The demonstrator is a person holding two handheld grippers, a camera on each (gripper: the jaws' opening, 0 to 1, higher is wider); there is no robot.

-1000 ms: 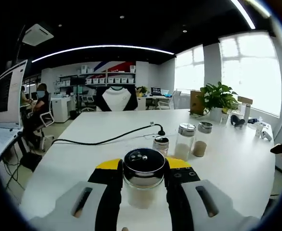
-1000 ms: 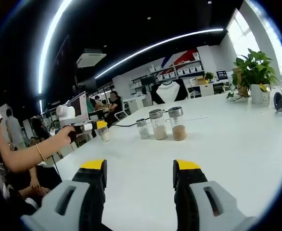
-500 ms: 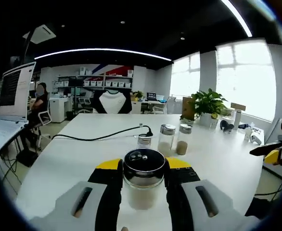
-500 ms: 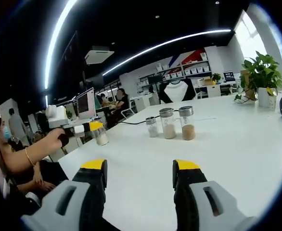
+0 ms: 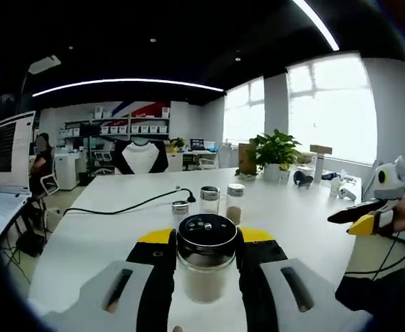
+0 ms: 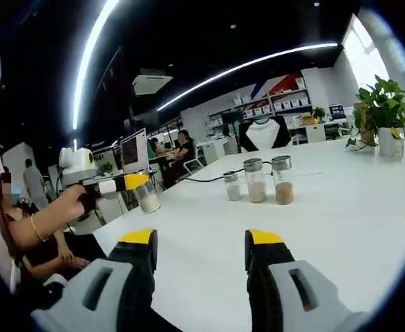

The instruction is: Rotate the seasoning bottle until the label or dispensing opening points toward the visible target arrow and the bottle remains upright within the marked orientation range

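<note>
The seasoning bottle (image 5: 205, 257) is a clear glass jar with a shiny dark metal cap that has a few small holes on top, and pale powder fills its lower part. In the left gripper view it sits clamped between the two jaws of the left gripper (image 5: 204, 243), which press on its sides just under the cap. In the right gripper view the same bottle (image 6: 146, 198) is in the air past the near left edge of the white table (image 6: 341, 207), held out by a hand (image 6: 70, 205); its long axis leans a little, cap up and tipped away from the table. Which way its holes or any label face cannot be told.

Toward the middle of the table stand three other jars (image 6: 258, 182) in a close row, upright, well apart from the held bottle, with a black cable (image 5: 119, 206) running behind them. Broad bare tabletop lies on the near side of that row.

The right gripper (image 6: 199, 243) has its jaws spread wide with nothing between them, above the near table surface.
</note>
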